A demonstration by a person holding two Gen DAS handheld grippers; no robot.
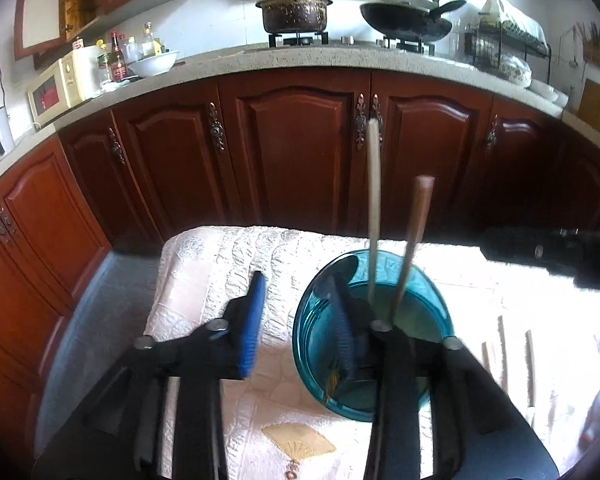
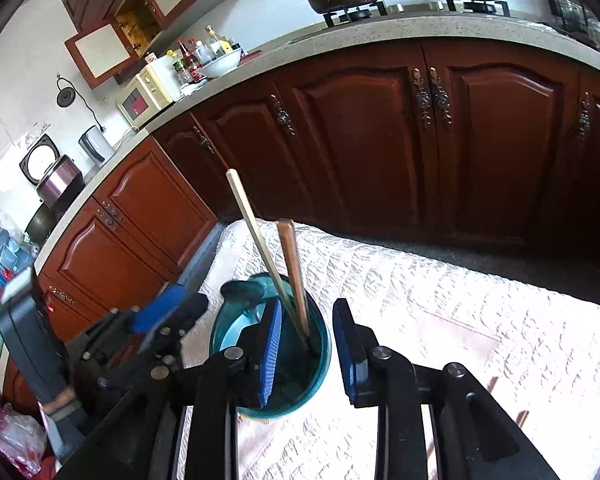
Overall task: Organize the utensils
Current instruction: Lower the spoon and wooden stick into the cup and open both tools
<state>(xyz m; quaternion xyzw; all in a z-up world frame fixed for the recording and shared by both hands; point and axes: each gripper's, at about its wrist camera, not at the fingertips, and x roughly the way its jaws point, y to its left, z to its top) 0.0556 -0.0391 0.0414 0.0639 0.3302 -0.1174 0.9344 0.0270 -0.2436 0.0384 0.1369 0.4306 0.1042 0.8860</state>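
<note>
A teal translucent cup [image 1: 374,332] stands on a white quilted cloth [image 1: 220,264]. Two chopsticks stand in it, a pale one [image 1: 374,200] and a brown one [image 1: 414,240]. My left gripper [image 1: 300,320] is open, its right finger inside the cup's rim and its left finger outside, so the jaws straddle the cup's left wall. In the right wrist view the cup [image 2: 260,364] holds the pale chopstick [image 2: 256,232] and the brown chopstick [image 2: 294,272]. My right gripper [image 2: 310,348] is open and empty, straddling the cup's right wall. The left gripper [image 2: 168,312] shows at the left there.
More chopsticks [image 1: 504,344] lie on the cloth to the right of the cup, washed out by sunlight. Dark red cabinet doors [image 1: 296,152] stand close behind the table under a stone counter [image 1: 308,58] with a pot and a wok. Floor gap lies left of the table.
</note>
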